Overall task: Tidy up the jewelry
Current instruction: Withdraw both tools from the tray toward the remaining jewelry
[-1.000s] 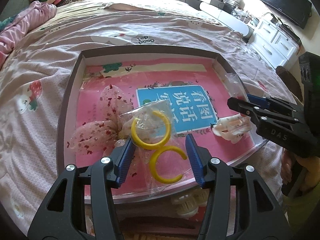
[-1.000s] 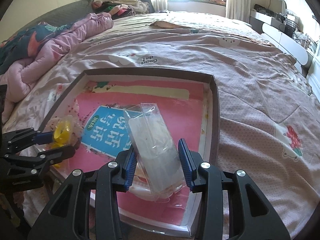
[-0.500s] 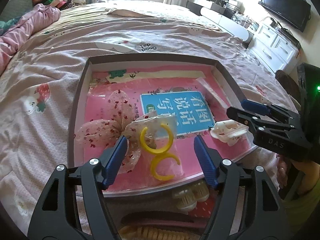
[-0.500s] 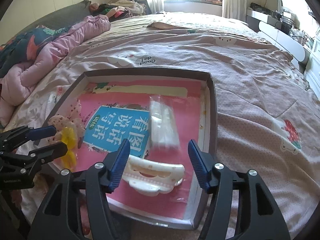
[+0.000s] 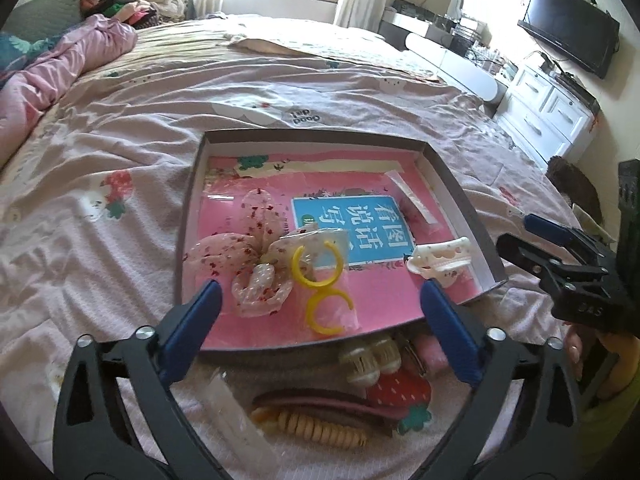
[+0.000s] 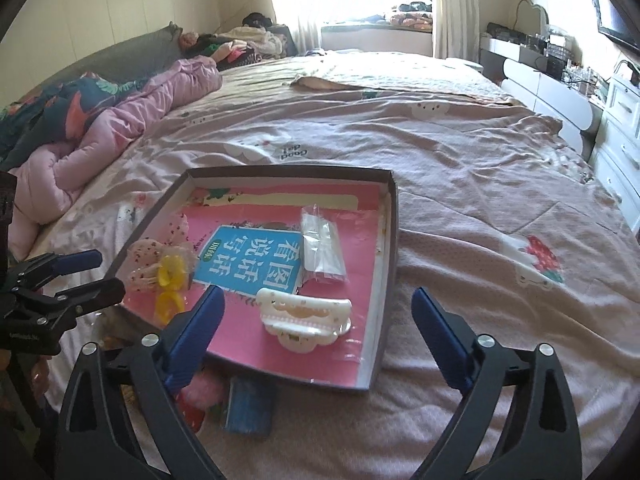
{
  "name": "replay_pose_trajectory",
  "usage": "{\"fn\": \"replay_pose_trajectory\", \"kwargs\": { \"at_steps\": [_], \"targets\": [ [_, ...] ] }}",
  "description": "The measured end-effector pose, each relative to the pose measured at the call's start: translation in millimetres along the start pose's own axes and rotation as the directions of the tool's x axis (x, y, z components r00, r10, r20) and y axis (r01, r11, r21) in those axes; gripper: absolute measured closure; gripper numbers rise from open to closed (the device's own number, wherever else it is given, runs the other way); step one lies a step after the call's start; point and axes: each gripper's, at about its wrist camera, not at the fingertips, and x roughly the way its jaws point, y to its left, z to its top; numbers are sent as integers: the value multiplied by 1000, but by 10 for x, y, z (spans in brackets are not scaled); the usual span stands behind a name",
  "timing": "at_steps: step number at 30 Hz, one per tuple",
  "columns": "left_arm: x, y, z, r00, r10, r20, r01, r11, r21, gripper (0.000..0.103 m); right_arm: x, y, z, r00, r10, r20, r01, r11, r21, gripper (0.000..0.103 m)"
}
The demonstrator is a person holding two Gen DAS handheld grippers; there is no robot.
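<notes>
A shallow box tray (image 5: 192, 204) (image 6: 394, 240) with a pink and blue liner lies on the bed. In it lie a bagged pair of yellow rings (image 5: 320, 280) (image 6: 170, 286), a sheer dotted bow (image 5: 248, 256), a white claw clip (image 5: 440, 258) (image 6: 304, 316) and a clear packet (image 6: 322, 248). My left gripper (image 5: 320, 328) is open and empty, just short of the tray's near edge. My right gripper (image 6: 316, 324) is open and empty, above the tray's near right corner.
Loose hair pieces lie on the sheet in front of the tray: a small cream clip (image 5: 370, 358), a strawberry piece (image 5: 400, 394), a dark headband (image 5: 320, 404), a ridged yellow clip (image 5: 312, 426). A blue item (image 6: 252, 404) lies by the tray. A pink quilt (image 6: 120, 128) is heaped left.
Both grippers have let go and opened wide, and pulled back toward me. The bagged yellow rings and the clear packet now lie in the tray.
</notes>
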Motion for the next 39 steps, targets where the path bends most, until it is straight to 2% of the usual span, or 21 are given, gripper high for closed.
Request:
{"fn": "replay_pose_trajectory", "kwargs": {
  "at_steps": [18, 39],
  "targets": [
    [-440, 14, -247, 998, 41, 39, -40, 999, -26, 11, -595, 67, -198, 998, 16, 59, -16, 1000, 0, 7],
    [-673, 38, -635, 998, 54, 36, -52, 998, -45, 11, -859, 393, -591, 998, 61, 33, -58, 995, -76, 7]
  ]
}}
